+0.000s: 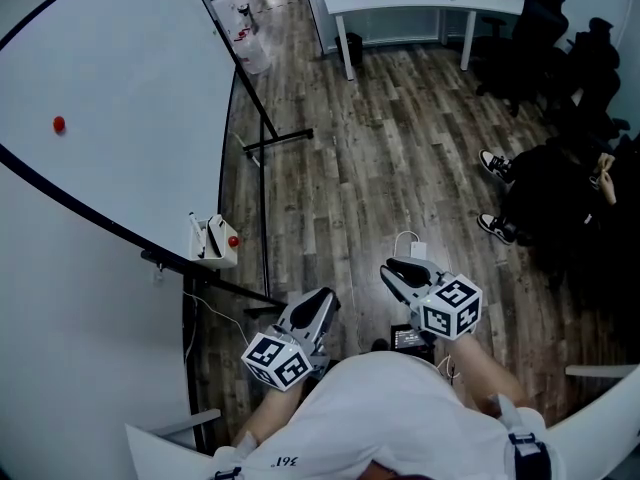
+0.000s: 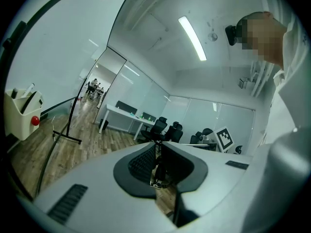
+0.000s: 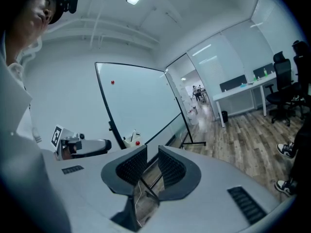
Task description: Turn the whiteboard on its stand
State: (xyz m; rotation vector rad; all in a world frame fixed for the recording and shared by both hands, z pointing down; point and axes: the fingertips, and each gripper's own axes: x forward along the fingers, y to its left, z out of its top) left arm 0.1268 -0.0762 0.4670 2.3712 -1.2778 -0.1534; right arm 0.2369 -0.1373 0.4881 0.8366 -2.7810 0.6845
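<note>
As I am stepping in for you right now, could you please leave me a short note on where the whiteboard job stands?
Left claw: shut, empty, held low in front of the body.
Right claw: slightly open, empty, beside the left one.
Whiteboard: to the left, on its stand, with a red magnet on its face and a small white holder on its frame.
Done: nothing that shows; neither claw touches the board.
Left: reach the board's edge, grip it and turn it on the stand.
</note>
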